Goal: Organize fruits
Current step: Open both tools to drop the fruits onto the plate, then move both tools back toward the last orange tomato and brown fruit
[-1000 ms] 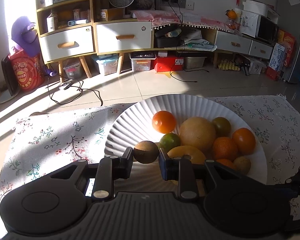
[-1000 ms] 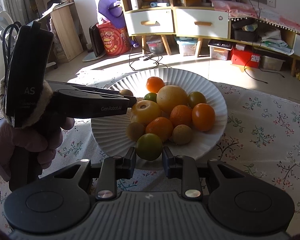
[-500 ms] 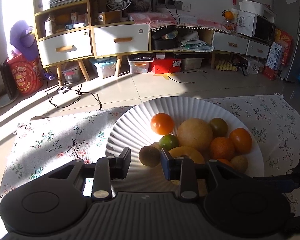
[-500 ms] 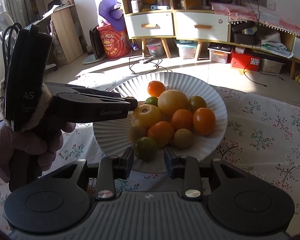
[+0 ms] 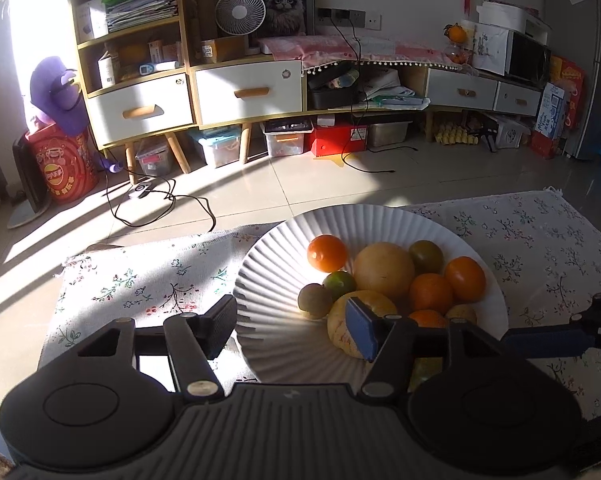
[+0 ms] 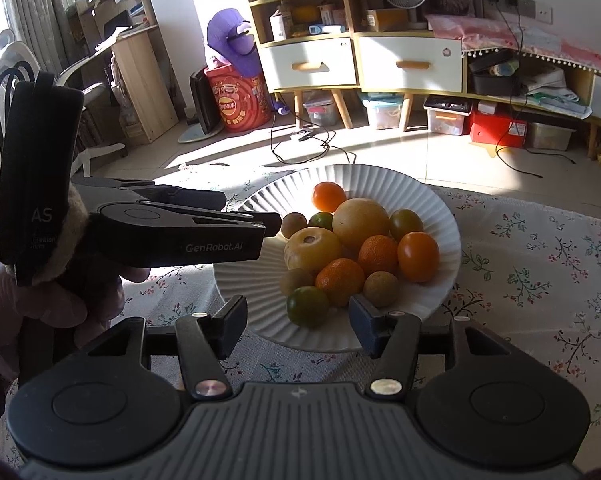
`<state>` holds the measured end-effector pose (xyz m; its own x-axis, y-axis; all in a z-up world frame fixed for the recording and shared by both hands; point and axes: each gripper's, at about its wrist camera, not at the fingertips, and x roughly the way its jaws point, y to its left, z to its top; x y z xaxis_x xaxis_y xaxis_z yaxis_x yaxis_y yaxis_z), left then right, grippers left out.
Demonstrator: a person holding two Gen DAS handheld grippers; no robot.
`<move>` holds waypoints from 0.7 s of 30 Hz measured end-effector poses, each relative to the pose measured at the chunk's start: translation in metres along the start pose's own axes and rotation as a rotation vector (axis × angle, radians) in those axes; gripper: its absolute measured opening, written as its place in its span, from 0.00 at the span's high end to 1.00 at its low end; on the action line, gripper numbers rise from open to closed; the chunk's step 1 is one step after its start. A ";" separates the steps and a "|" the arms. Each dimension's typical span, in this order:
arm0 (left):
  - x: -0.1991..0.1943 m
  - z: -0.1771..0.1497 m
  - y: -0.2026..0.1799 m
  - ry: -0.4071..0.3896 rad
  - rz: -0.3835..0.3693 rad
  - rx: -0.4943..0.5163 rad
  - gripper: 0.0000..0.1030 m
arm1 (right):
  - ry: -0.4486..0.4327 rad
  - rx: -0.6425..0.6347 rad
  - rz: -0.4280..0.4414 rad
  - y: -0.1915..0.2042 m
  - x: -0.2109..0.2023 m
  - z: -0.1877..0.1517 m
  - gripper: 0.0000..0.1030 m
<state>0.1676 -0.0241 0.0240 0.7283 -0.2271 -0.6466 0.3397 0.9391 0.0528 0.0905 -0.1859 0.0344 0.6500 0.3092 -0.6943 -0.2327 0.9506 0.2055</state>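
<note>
A: Where is the fruit?

B: All heaped on the white plate [image 6: 440, 216]. A green citrus [image 6: 307, 306] sits at the near rim; a small brown fruit [image 5: 315, 301] sits at the pile's left edge.

A: And the grippers?

B: The right gripper [image 6: 298, 322] is just near of the green citrus, jaws opening either side of it, pads not pressing. The left gripper [image 5: 291, 330] comes in from the left, jaws opening, gripping nothing; the brown fruit lies just far of its gap.

A: Any long axis to line up?

B: No, both look round, so neither points anywhere. Each gripper is nearest its own fruit.
</note>
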 end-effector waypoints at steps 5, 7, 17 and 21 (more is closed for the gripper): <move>-0.009 -0.004 0.001 0.004 0.010 0.006 0.41 | -0.002 0.002 0.001 0.001 -0.003 0.000 0.43; -0.012 -0.006 0.002 0.008 0.011 0.003 0.37 | -0.003 0.007 0.002 0.003 -0.005 -0.001 0.41; -0.032 -0.017 0.007 0.031 0.026 -0.041 0.19 | 0.000 0.013 0.010 0.006 -0.014 -0.004 0.30; -0.043 -0.020 0.008 0.028 0.048 -0.052 0.14 | 0.003 0.014 0.021 0.009 -0.021 -0.006 0.22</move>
<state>0.1272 -0.0014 0.0364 0.7260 -0.1745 -0.6652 0.2726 0.9611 0.0454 0.0701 -0.1837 0.0464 0.6429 0.3290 -0.6917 -0.2358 0.9442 0.2300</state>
